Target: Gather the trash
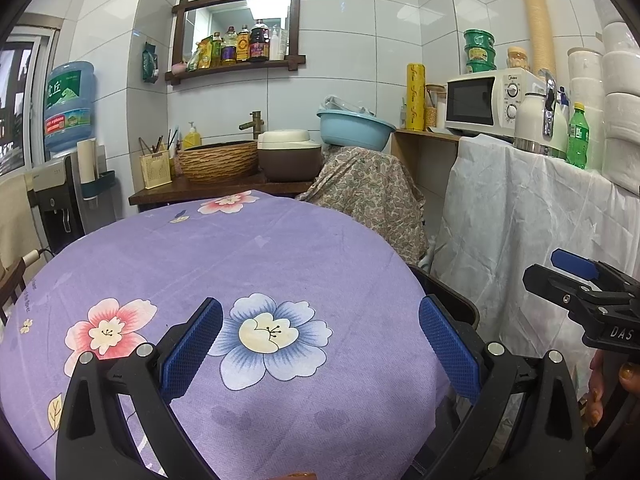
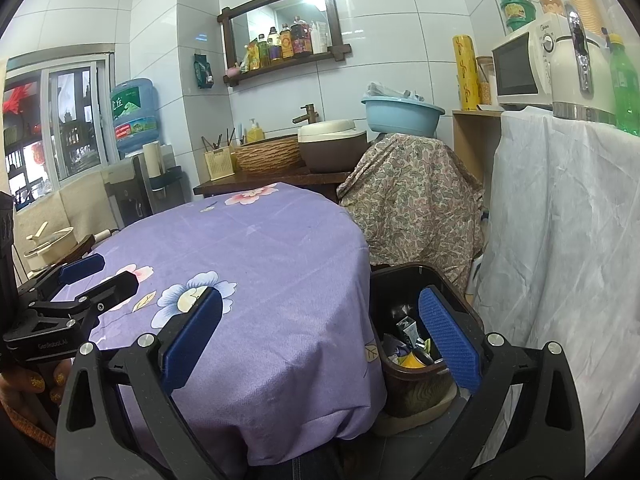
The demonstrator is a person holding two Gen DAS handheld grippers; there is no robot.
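1. The left gripper point(image 1: 320, 344) hovered over the purple-clothed bench point(image 1: 248, 248), jaws wide and holding nothing; no trash showed on the cloth.
2. The right gripper point(image 2: 320, 344) hung past the bench's right edge, jaws also wide and empty, above the dark bin point(image 2: 416, 376) standing on the floor just beside the bench.
3. The trash point(image 2: 408, 344) lay inside the bin: crumpled wrappers and a small tube standing roughly upright, long axis near vertical; the rest had no clear direction.
4. Risk, as I judged it: a low sweep could snag the draped cloth or knock the bin's rim and tip it.
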